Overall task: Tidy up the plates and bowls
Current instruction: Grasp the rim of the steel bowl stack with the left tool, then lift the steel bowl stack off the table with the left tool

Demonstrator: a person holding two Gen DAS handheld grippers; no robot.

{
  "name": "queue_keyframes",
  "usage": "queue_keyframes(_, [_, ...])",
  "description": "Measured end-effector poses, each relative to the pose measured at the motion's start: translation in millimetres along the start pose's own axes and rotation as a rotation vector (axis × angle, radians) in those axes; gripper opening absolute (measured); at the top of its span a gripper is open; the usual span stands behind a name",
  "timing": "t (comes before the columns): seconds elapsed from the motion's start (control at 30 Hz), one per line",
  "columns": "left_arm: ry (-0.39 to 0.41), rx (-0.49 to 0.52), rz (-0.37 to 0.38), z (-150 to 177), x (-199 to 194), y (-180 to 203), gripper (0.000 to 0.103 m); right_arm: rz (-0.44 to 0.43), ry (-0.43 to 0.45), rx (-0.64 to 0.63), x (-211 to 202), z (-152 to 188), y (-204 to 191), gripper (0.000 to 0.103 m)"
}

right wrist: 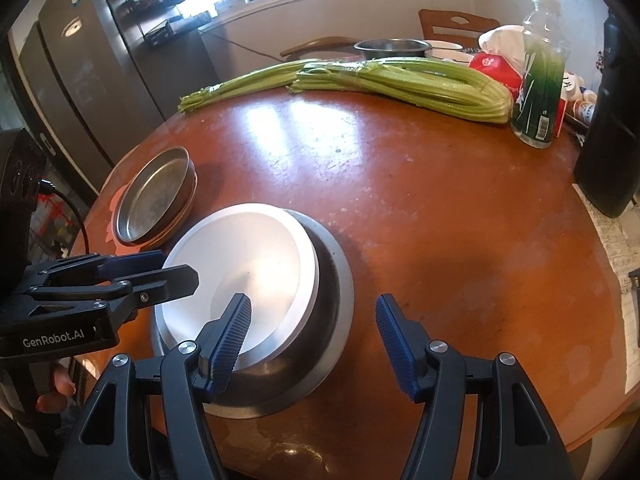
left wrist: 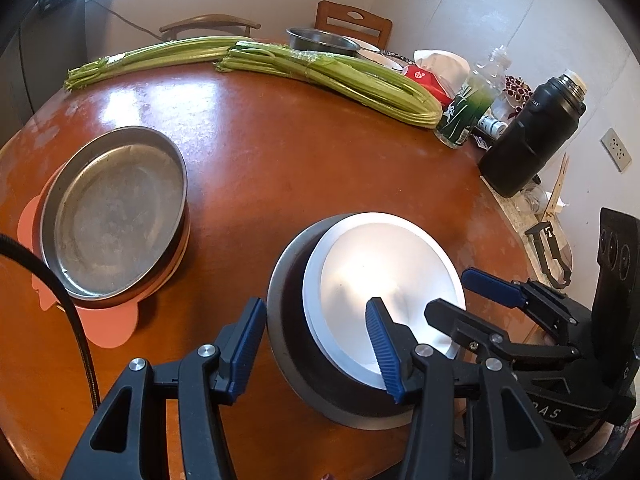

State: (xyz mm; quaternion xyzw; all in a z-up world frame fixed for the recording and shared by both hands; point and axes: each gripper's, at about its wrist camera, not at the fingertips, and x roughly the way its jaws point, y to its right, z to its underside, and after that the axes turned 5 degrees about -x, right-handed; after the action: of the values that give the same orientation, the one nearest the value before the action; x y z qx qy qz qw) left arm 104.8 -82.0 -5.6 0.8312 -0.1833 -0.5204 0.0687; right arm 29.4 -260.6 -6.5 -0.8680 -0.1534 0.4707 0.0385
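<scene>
Round brown table [left wrist: 280,160] w/ two stacks on it. Near edge, centre: a white plate [left wrist: 384,280] is sitting inside a steel bowl [left wrist: 288,360], tilted, its left rim riding up on the bowl's edge.

Left claw [left wrist: 316,344] is hovering over the bowl's left side, jaws partly open & straddling the rims: left finger [left wrist: 248,348] outside the bowl, right finger [left wrist: 384,348] over the plate. Neither pad is clearly pressing, so it's holding nothing as far as I can tell.

Right claw [right wrist: 316,344] is mirroring it on the bowl's right side, also partly open: left finger [right wrist: 228,344] over the plate, right finger [right wrist: 396,348] out over bare table, well clear of the bowl. No grip.

Far left: a steel pan [left wrist: 116,216] is resting on another dish, both on a pink mat [left wrist: 108,328].

Far side: two celery bunches [left wrist: 320,76] are lying across the table, a metal bowl [left wrist: 320,42] behind them. Far right: a clear bottle [left wrist: 472,100], red tissue pack [left wrist: 428,76], black flask [left wrist: 532,132].
</scene>
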Motion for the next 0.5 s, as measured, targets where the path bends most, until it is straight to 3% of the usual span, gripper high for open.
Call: queue_keyframes(0.5, [-0.045, -0.022, 0.022, 0, 17, -5, 0.052, -0.03, -0.036, -0.006, 11, 2, -6, 0.067])
